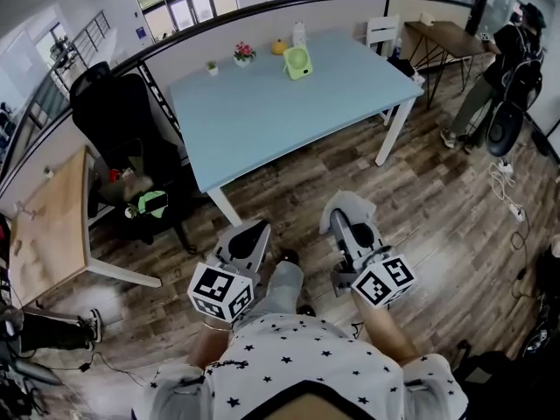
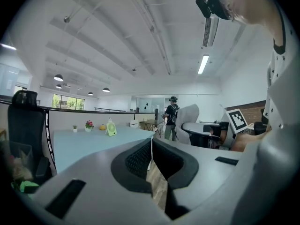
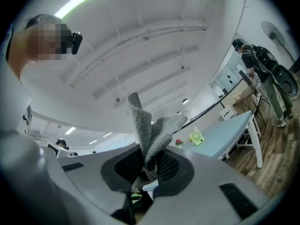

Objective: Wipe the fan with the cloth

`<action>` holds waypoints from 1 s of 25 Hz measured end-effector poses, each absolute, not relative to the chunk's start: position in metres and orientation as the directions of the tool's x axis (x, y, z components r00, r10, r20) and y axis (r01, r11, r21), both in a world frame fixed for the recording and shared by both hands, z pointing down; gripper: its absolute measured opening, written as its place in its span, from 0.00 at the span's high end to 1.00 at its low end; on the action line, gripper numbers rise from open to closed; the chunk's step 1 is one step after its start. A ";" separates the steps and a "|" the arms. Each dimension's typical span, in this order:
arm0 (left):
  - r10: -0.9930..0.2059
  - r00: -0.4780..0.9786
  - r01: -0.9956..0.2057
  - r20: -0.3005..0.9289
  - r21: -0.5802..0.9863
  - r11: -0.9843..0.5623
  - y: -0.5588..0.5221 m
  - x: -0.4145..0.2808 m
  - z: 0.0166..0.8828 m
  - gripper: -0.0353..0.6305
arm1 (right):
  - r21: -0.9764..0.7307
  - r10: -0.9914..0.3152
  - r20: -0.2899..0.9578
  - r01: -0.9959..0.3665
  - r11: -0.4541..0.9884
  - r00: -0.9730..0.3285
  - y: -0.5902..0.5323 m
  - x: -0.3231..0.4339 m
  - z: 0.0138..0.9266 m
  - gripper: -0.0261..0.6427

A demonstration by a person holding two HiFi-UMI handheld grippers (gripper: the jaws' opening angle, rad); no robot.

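While both tools hung low over the wood floor (image 1: 437, 191), at 6 o'clock in the head view, the fan (image 1: 297, 62) stood well apart from them at 12 o'clock, near the far edge of the pale blue counter (image 1: 262, 121).

Left tool (image 1: 254, 233): jaws together, nothing between them. In the left gripper view only a sliver of floor showed behind the pads.

Right tool (image 1: 348, 210): jaws clamped on the grey cloth (image 3: 151, 132). In the right gripper view its folded ends stood up above the pads.

Fan: small, light green, upright, with its round grille turned toward the person holding the tools.

Other items on the counter: a pot of pink flowers (image 1: 244, 53) stood at the fan's 9 o'clock. An orange object (image 1: 278, 47) lay between the pot and the fan.

Surroundings: a black chair (image 1: 122, 116) stood just beside the counter at its 9 o'clock. A second person (image 1: 503, 59) stood on the floor at 2 o'clock in the head view, well apart from the counter.
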State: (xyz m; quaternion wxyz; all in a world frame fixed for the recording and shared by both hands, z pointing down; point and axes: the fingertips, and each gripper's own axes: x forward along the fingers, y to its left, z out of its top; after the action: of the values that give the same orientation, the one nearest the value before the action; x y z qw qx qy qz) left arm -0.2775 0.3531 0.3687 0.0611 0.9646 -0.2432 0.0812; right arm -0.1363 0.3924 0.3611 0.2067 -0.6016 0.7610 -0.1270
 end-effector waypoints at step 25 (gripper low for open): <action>-0.373 0.911 -0.395 0.174 0.112 -0.912 0.244 -0.197 0.381 0.90 | -0.432 -0.990 -0.092 -0.892 0.137 -0.108 0.303 -0.063 0.377 0.89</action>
State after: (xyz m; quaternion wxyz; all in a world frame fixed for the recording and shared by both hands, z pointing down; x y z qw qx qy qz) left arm -0.1968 0.2440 0.3814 0.0723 0.9749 -0.1969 0.0745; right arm -0.0634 0.3029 0.3766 0.1817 -0.6427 0.7318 -0.1354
